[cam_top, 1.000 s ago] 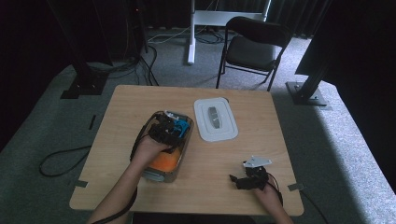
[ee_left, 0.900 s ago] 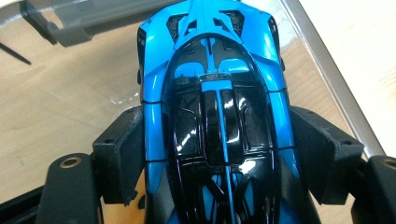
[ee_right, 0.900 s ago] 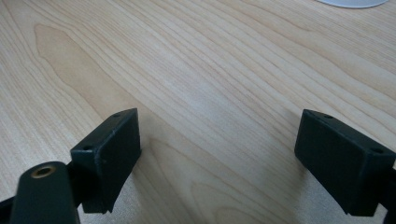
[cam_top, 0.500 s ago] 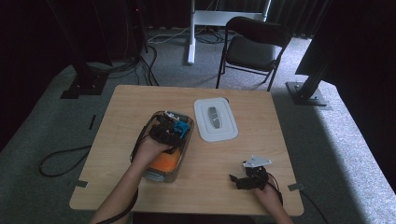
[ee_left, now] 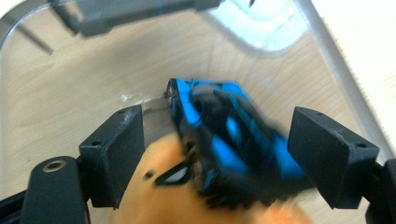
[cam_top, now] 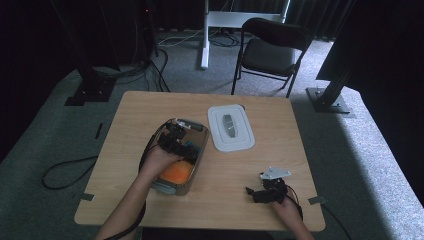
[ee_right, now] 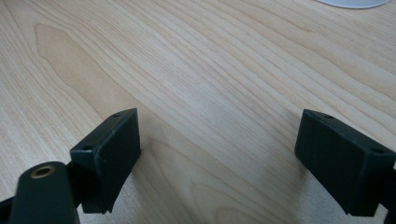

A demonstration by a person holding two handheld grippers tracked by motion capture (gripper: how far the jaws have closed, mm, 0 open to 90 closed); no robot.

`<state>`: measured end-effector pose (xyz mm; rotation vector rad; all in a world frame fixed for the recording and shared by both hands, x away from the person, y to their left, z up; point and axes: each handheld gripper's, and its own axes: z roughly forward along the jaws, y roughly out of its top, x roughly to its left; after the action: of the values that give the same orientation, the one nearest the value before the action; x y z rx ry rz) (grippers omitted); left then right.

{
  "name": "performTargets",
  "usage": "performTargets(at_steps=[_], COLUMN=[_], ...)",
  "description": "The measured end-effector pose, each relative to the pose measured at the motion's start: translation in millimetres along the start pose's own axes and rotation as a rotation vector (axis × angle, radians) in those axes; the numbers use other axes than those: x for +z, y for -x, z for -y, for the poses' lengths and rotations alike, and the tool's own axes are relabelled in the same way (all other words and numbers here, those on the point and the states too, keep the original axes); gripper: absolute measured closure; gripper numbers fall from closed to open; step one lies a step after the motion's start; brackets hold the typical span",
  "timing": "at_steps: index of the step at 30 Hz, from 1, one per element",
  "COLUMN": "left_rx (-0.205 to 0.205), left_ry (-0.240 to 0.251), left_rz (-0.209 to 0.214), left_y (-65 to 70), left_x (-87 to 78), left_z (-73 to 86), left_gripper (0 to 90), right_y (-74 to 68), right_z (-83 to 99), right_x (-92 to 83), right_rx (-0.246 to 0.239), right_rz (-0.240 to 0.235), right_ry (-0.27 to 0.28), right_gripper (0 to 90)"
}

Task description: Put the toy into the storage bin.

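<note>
A clear plastic box (cam_top: 172, 187) stands on the left half of the wooden table (cam_top: 280, 165). My left gripper (cam_top: 175, 140) reaches down into it. Its jaws have just been opening and now stand apart. A blue and black toy car (ee_left: 224, 144), blurred, lies between the left gripper's (ee_left: 233, 154) pads with a gap on each side. It rests partly on an orange object (ee_left: 159, 200), which sits at the near end of the box (cam_top: 176, 172). My right gripper (cam_top: 252, 192) rests near the table's front right, open over bare wood (ee_right: 219, 154).
The box's white lid (cam_top: 230, 128) lies flat on the table, to the right of the box. A black chair (cam_top: 270, 50) stands beyond the far edge. Cables trail on the grey floor (cam_top: 65, 172) at the left.
</note>
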<state>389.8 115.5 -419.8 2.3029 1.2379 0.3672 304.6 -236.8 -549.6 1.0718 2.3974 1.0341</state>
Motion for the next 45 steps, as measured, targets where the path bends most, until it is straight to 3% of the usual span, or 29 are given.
performTargets(at_steps=[5, 8, 14, 16, 19, 28, 45], left_rx=[-0.006, 0.000, 0.006, 0.006, 0.001, -0.007, -0.011], left_ry=[-0.007, 0.007, 0.032, 0.040, 0.059, 0.136, 0.220], left_rz=[0.013, 0.033, 0.031, 0.052, 0.038, 0.056, 0.029], left_y=[-5.5, -6.9, -11.6, -13.0, -15.3, -26.7, -40.4], left_x=[0.0, -4.0, -11.5, -14.1, -19.1, -37.0, -66.4], left_z=[6.3, 7.5, 10.8, 12.2, 13.5, 18.8, 27.0], left_gripper=[10.6, 9.3, 7.9, 2.5, 2.2, 2.3, 2.2], right_y=[0.0, 0.0, 0.0, 0.0, 0.0, 0.0, 0.0], right_z=[0.0, 0.0, 0.0, 0.0, 0.0, 0.0, 0.0], right_x=[0.0, 0.0, 0.0, 0.0, 0.0, 0.0, 0.1], right_rx=[0.000, 0.000, 0.000, 0.000, 0.000, 0.000, 0.000], right_rz=[0.000, 0.000, 0.000, 0.000, 0.000, 0.000, 0.000], right_ry=[0.000, 0.000, 0.000, 0.000, 0.000, 0.000, 0.001], right_gripper=[13.4, 13.4, 13.4, 13.4, 13.4, 13.4, 13.4])
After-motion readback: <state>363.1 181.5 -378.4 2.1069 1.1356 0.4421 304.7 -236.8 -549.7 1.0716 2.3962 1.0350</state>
